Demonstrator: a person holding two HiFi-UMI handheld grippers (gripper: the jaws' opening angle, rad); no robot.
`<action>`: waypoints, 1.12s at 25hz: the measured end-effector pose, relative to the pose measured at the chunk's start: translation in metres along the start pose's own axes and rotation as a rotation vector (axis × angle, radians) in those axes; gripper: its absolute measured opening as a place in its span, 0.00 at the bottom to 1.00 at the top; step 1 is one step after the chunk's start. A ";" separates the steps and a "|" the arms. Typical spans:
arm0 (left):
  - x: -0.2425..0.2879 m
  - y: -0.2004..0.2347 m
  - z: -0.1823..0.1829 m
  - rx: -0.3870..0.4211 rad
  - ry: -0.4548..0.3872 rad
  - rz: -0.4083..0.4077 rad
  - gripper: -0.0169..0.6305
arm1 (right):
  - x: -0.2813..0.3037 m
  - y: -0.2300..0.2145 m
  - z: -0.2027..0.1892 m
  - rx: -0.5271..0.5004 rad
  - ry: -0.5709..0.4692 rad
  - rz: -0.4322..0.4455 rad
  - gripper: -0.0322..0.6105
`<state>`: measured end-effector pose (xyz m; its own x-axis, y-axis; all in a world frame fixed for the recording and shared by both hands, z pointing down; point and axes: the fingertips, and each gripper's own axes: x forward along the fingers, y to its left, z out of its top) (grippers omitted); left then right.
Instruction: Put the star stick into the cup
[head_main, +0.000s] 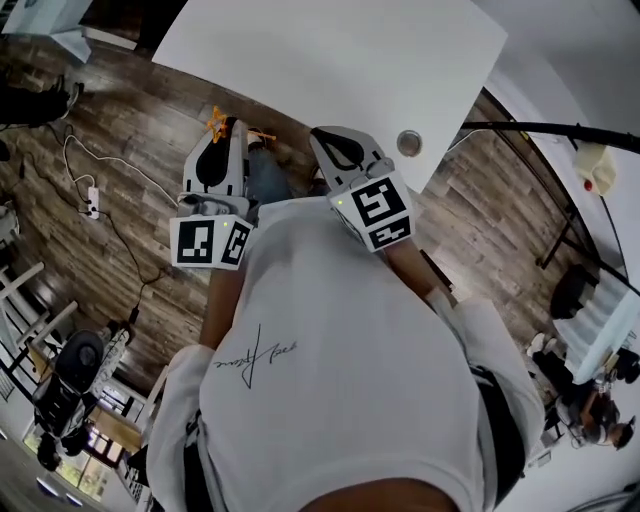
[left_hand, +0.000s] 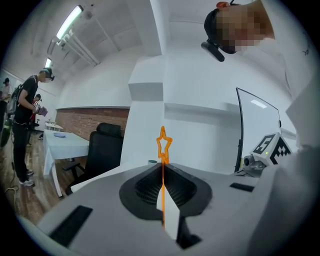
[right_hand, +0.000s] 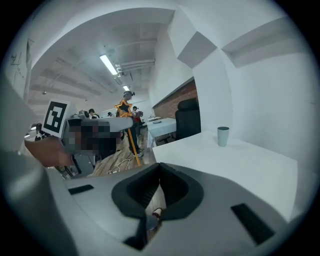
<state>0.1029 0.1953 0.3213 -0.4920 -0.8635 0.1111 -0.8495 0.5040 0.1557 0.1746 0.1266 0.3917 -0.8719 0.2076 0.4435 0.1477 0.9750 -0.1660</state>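
Observation:
The orange star stick (left_hand: 163, 142) stands upright between the jaws of my left gripper (left_hand: 162, 166), which is shut on its thin shaft. From the head view the star (head_main: 216, 120) pokes out past the left gripper (head_main: 226, 140), over the wooden floor just short of the white table (head_main: 330, 50). A small grey cup (head_main: 408, 143) stands near the table's right corner. In the right gripper view the cup (right_hand: 223, 135) stands upright on the table, ahead and to the right. My right gripper (right_hand: 159, 167) has its jaws together with nothing between them, at the table's edge (head_main: 322, 137).
A black office chair (left_hand: 102, 150) stands beside the table. Cables and a power strip (head_main: 90, 203) lie on the wooden floor at the left. A dark-framed panel (left_hand: 256, 131) stands to the right. People and other tables are in the background (left_hand: 27, 107).

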 end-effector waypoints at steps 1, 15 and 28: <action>0.008 -0.001 0.001 0.000 -0.002 -0.017 0.05 | 0.000 -0.007 0.001 0.018 -0.009 -0.014 0.06; 0.128 0.030 0.031 0.016 0.013 -0.260 0.05 | 0.036 -0.096 0.048 0.167 -0.086 -0.277 0.06; 0.223 0.059 0.040 0.006 0.070 -0.487 0.05 | 0.063 -0.147 0.074 0.289 -0.087 -0.525 0.06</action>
<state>-0.0644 0.0316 0.3157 -0.0232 -0.9954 0.0927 -0.9789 0.0414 0.2001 0.0631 -0.0097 0.3785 -0.8310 -0.3144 0.4590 -0.4345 0.8820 -0.1825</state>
